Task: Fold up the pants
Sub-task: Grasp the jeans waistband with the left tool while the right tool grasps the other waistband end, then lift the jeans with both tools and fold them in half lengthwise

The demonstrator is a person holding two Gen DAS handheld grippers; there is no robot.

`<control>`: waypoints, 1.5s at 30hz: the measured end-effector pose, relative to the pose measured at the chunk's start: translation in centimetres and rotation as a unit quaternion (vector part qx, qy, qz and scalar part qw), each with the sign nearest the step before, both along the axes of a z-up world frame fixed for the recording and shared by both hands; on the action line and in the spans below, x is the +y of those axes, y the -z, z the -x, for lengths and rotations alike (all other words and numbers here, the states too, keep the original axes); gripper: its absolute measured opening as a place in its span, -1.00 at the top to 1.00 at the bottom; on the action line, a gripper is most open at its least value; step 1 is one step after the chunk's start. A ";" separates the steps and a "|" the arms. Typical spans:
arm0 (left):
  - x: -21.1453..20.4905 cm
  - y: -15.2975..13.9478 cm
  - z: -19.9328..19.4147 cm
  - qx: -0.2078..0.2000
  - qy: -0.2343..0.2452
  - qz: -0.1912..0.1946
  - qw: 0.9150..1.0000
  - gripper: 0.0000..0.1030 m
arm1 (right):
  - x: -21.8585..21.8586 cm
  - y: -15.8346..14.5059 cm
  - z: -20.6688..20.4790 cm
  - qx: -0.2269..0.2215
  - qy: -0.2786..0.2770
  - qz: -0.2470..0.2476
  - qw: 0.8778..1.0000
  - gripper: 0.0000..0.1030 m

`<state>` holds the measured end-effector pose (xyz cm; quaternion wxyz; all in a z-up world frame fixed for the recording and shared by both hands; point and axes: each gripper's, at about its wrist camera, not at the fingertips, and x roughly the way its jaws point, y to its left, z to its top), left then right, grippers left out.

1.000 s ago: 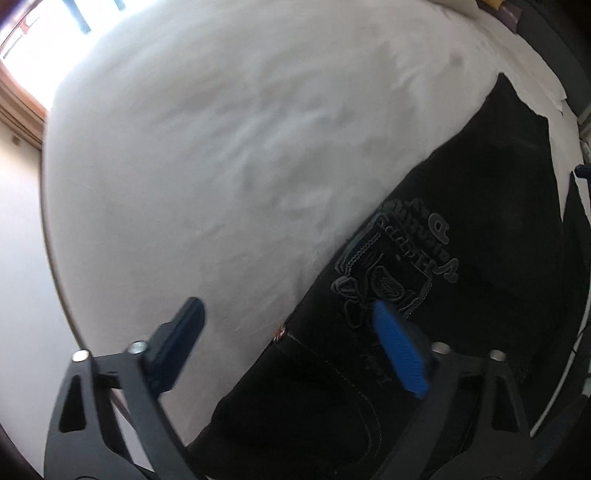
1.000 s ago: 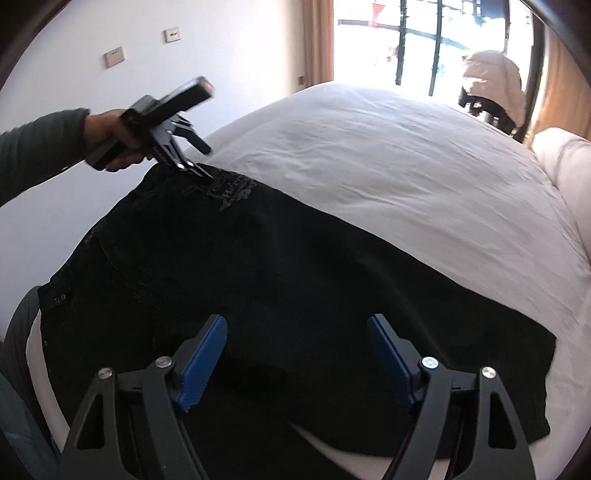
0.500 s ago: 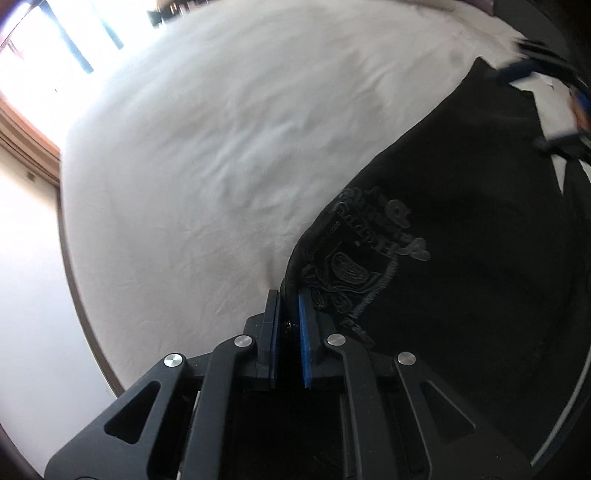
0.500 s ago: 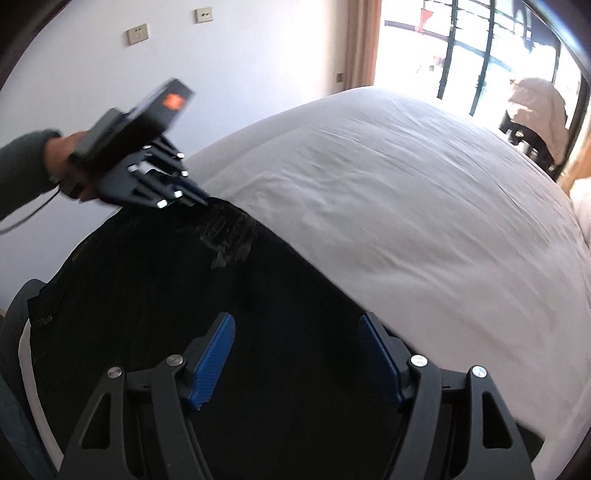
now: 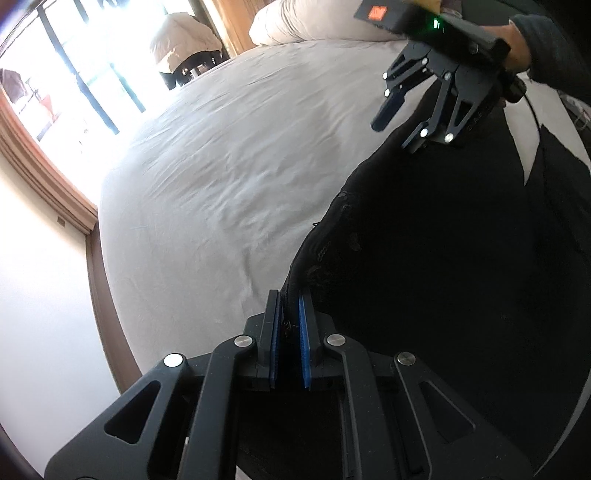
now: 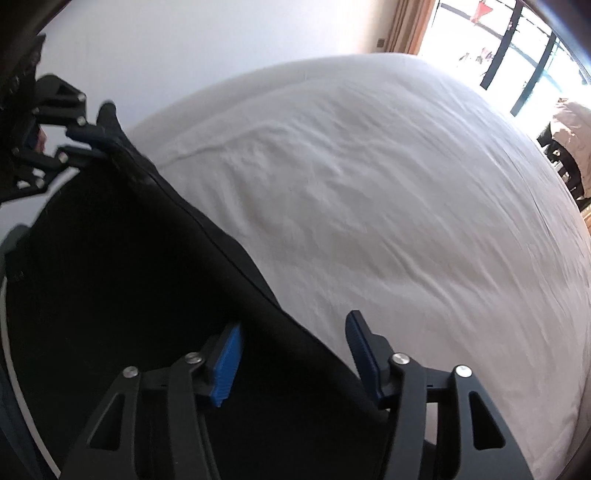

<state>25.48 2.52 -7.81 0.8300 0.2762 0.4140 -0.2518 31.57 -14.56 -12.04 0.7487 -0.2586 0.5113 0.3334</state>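
Left gripper: jaws clamped on the edge of the black pants, fabric pinched between the blue pads. Right gripper: jaws about half apart and closing, straddling the pants' long edge, pads not pressing on the cloth. Pants lie spread on the white bed sheet; window beyond.

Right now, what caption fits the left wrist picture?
Left tongs pinch the black pants' edge on the white bed.

Bedroom: wide bed under white sheet, pillow at head, curtained window.
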 end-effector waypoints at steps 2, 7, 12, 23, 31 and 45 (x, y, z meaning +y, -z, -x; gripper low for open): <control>-0.4 0.1 0.3 -0.003 0.000 0.004 1.000 0.85 | 0.1 0.5 -0.1 0.005 -0.002 0.004 1.000 0.09; -0.5 -0.1 1.2 -0.007 0.003 0.008 1.000 0.85 | 1.0 1.2 -0.3 0.007 -0.009 0.008 1.000 0.44; -0.3 -0.2 1.3 -0.011 -0.003 0.014 1.000 0.85 | 1.5 0.8 0.5 0.003 -0.014 -0.001 1.000 0.80; -0.1 -1.5 3.6 -0.010 -0.028 0.057 0.998 0.85 | 2.2 -1.3 4.6 -0.039 0.047 -0.041 0.997 0.92; -1.6 -1.4 9.5 0.013 -0.028 0.088 0.996 0.85 | 4.2 -2.3 11.1 -0.055 0.097 -0.110 0.988 0.92; -1.2 1.3 21.6 0.026 0.004 0.041 0.999 0.84 | 3.4 -2.3 25.2 -0.091 0.103 -0.085 0.987 0.91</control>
